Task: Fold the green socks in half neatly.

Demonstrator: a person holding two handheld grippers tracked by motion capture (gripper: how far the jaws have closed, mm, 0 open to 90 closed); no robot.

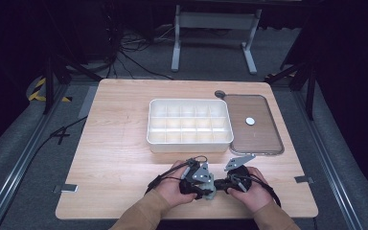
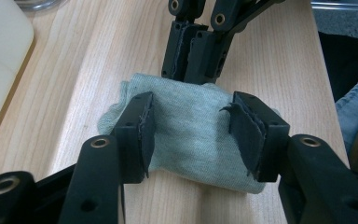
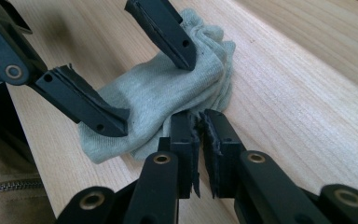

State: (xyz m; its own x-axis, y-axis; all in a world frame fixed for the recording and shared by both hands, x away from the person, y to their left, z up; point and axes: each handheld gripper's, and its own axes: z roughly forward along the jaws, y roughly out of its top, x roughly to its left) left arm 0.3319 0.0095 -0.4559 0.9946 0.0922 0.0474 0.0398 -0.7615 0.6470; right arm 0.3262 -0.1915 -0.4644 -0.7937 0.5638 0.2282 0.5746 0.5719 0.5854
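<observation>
A grey-green sock (image 1: 211,193) lies crumpled on the wooden table near its front edge, between the person's two hands. In the left gripper view the sock (image 2: 200,158) lies under my left gripper (image 2: 193,133), whose jaws stand apart on either side of it, pads clear of the cloth. My right gripper (image 2: 189,74) faces it from the far side. In the right gripper view my right gripper (image 3: 199,121) has its jaws almost together, pinching the near edge of the sock (image 3: 209,51). The left gripper (image 3: 151,91) straddles the sock beyond.
A white compartment box (image 1: 190,143) sits mid-table behind the hands. Right of it lies a brown tray (image 1: 261,141) with a small white disc (image 1: 250,121) on it. The table's front edge runs close under the wrists.
</observation>
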